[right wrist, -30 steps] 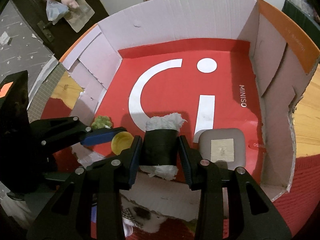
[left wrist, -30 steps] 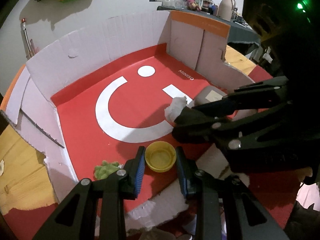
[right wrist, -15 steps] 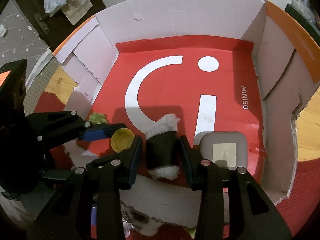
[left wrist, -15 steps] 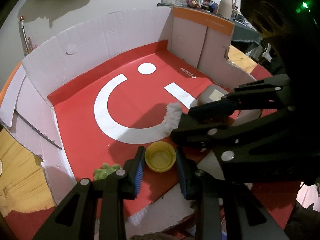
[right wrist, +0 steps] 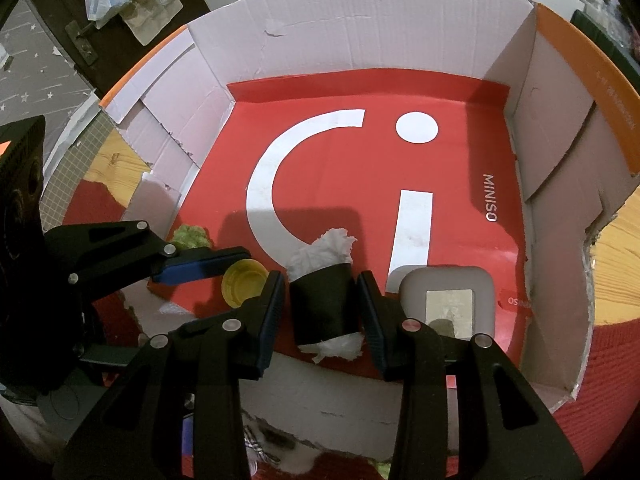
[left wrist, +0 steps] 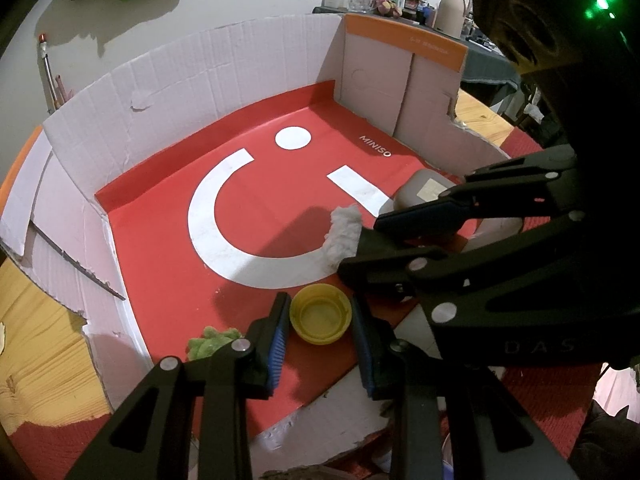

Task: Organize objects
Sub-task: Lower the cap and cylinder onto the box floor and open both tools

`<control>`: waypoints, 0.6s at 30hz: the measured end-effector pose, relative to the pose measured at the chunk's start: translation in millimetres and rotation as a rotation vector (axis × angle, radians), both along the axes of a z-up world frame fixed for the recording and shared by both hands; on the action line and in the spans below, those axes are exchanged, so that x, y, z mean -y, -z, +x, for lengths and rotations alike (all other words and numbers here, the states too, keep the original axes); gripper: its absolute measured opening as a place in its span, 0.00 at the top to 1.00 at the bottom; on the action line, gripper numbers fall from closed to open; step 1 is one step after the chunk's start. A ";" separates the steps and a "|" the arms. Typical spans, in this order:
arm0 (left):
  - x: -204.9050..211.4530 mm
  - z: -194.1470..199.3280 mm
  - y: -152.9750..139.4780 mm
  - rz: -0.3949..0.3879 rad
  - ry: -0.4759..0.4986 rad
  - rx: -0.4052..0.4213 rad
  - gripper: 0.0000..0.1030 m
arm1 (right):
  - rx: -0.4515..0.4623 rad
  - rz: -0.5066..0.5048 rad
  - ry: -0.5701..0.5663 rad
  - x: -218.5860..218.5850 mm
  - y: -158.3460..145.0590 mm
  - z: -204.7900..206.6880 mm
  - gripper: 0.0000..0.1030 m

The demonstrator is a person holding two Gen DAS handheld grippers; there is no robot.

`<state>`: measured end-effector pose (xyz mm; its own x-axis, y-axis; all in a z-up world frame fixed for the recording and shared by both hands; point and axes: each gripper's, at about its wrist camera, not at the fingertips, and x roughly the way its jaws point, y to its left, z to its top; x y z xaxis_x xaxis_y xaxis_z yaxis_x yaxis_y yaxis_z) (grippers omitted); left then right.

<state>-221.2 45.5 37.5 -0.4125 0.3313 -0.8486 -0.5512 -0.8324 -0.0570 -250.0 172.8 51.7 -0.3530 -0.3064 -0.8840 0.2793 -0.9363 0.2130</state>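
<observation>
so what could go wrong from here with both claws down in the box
1. The left claw straddles the yellow cap close beside the right claw; opening either one could knock the other or scoot the cap.
2. White stuffing sticks out of both ends of the black roll and may snag on a pad.
3. The grey case lies right beside the roll, so a wider claw could nudge it.

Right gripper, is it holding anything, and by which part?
Yes: the right gripper clamps the black roll by its sides, white stuffing poking out both ends.
</observation>
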 end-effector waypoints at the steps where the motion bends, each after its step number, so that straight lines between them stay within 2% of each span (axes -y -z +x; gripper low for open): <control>1: 0.5 0.0 -0.1 0.000 -0.001 0.000 0.70 | -0.001 0.001 -0.001 -0.1 -0.3 0.2 0.64; 12: 0.0 -0.4 0.1 0.013 -0.021 -0.004 0.68 | -0.018 0.010 -0.005 0.2 -7.5 4.7 0.64; 16: 1.4 0.7 -2.4 0.029 -0.029 0.001 0.67 | -0.050 0.015 -0.004 -1.5 -19.8 10.1 0.64; 18: 1.8 2.1 -4.3 0.033 -0.035 -0.008 0.63 | -0.071 0.020 0.001 -3.1 -28.1 13.9 0.64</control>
